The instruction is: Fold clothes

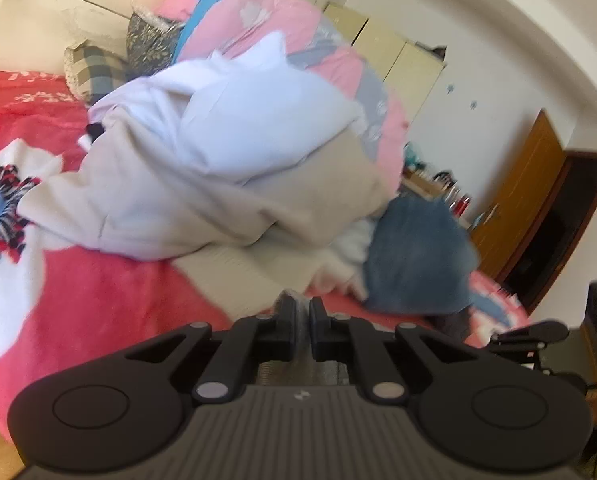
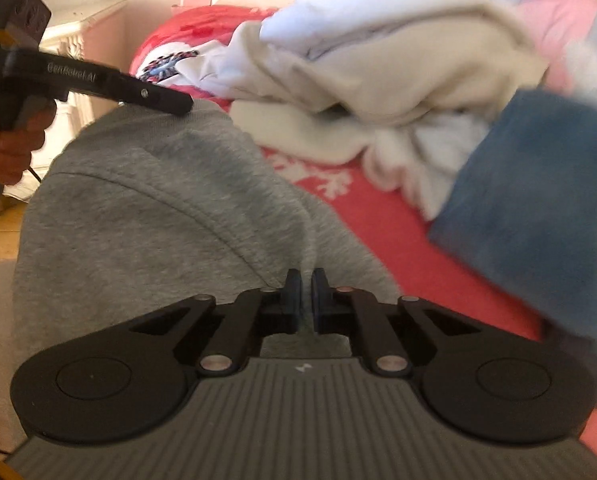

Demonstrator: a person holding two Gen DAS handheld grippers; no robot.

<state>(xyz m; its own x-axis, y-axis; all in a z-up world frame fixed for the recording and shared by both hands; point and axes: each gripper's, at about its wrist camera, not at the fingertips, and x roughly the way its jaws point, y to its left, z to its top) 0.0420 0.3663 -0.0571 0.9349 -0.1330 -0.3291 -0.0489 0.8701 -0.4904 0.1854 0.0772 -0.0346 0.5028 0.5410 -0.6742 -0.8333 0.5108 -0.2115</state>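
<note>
Both tongs clamped on grey sweatshirt at the bed edge.

Right tongs (image 2: 305, 280) are pinched on a fold of the grey sweatshirt (image 2: 146, 216), lower centre of the right wrist view. Left tongs (image 2: 180, 106), upper left there, grip its far edge; a hand (image 2: 10, 148) holds them. In the left view the left tongs (image 1: 301, 308) are pressed together, cloth barely visible between. Pile of clothes (image 1: 226, 168) sits mid-frame on the red bedspread (image 1: 98, 292), blue garment (image 1: 418, 256) to its right.

Grey sweatshirt (image 2: 146, 216) draped near bed edge; clothes pile (image 1: 218, 168) apparently unfolded.
</note>
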